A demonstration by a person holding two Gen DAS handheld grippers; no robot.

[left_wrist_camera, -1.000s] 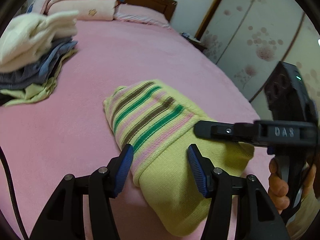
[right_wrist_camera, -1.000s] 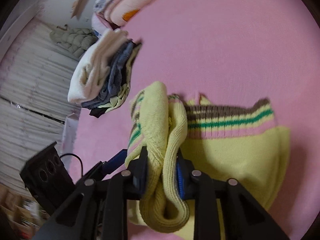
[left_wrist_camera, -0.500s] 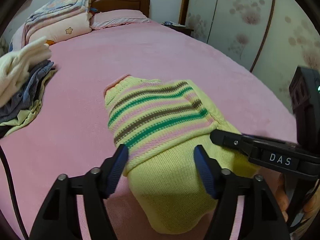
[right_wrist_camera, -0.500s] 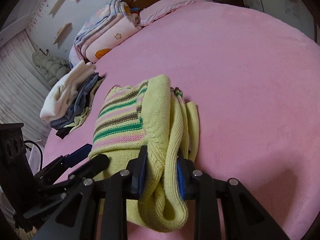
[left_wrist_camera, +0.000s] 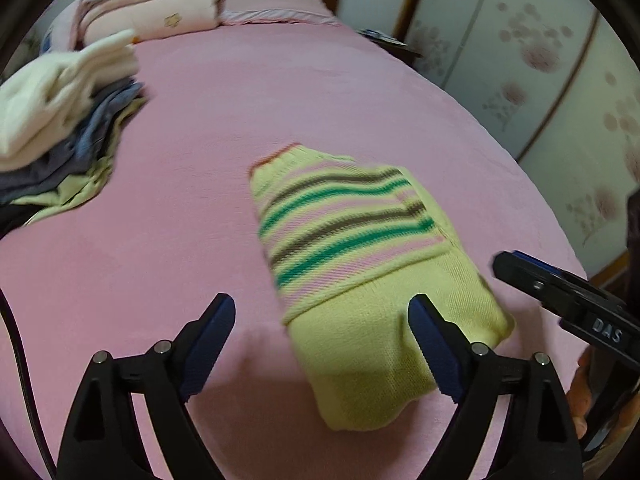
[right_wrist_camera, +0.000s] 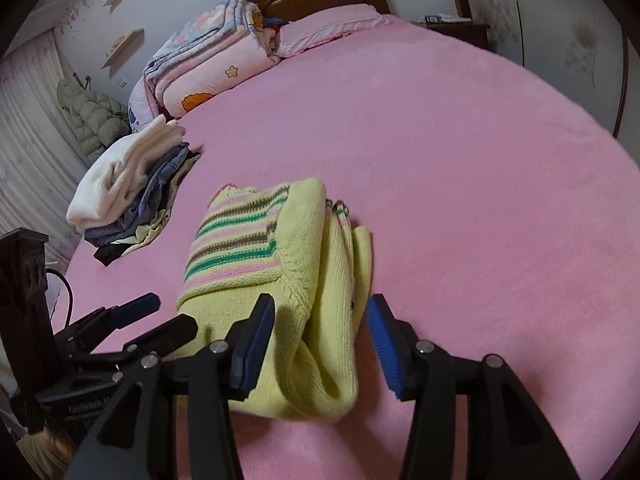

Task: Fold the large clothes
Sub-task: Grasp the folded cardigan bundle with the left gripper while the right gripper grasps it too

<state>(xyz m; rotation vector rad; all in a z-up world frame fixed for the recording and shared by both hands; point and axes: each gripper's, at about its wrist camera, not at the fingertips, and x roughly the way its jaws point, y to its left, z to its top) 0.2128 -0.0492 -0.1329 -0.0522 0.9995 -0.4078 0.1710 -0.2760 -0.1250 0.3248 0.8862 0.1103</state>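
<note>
Striped knit sweater (right_wrist_camera: pixel 280 280) lies folded mid-bed (right_wrist_camera: pixel 460 160). Your left gripper (left_wrist_camera: pixel 320 340) and right gripper (right_wrist_camera: pixel 320 340) both have jaws spread, empty. Knit looks soft, thick, probably slumps; pinch the stacked fold edge at 6 o'clock.

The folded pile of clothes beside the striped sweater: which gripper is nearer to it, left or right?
Left. The left gripper sits on the pile of clothes' side of the yellow striped sweater; the right gripper straddles the sweater's far edge, away from the pile.
</note>
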